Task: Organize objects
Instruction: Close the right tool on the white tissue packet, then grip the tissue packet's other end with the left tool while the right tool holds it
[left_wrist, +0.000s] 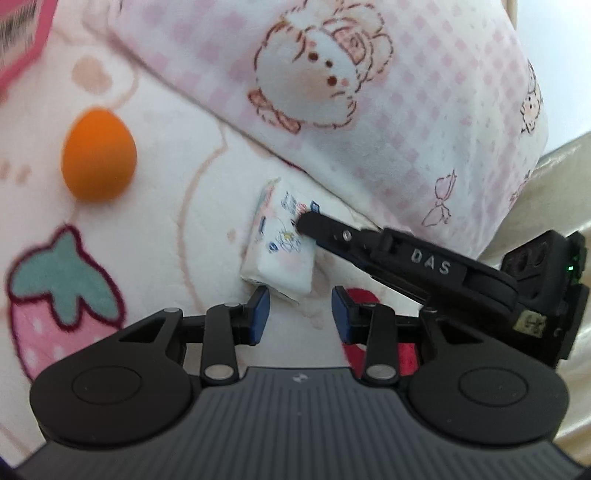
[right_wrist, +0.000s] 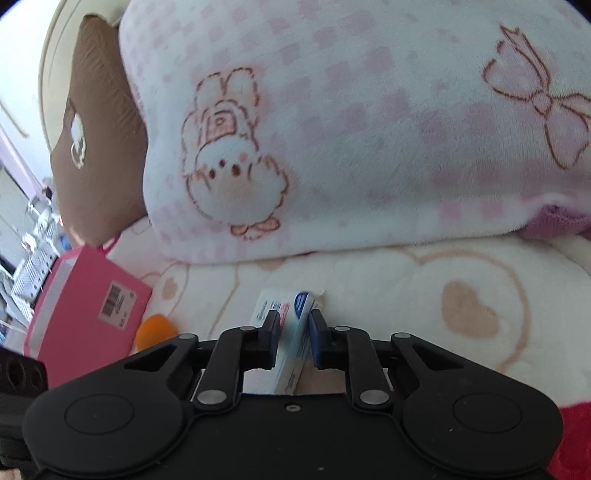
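Observation:
A small white tissue pack (left_wrist: 280, 258) with blue and red print lies on the cream plush blanket (left_wrist: 177, 229), close under a pillow's edge. My right gripper (left_wrist: 308, 230) reaches in from the right and is shut on the pack's far end. In the right wrist view the pack (right_wrist: 267, 306) stands edge-on, pinched between the blue pads (right_wrist: 275, 332) of the right gripper (right_wrist: 294, 328). My left gripper (left_wrist: 300, 314) sits just short of the pack's near corner, its jaws narrowly apart with nothing between them. An orange egg-shaped toy (left_wrist: 98, 157) lies to the left.
A large pink-checked pillow (left_wrist: 369, 92) with bunny prints overhangs the blanket behind the pack. In the right wrist view a pink box (right_wrist: 85, 314) with a barcode label stands at left beside the orange toy (right_wrist: 155, 328), under a brown cushion (right_wrist: 96, 147). Something red (left_wrist: 364, 297) lies near the left gripper.

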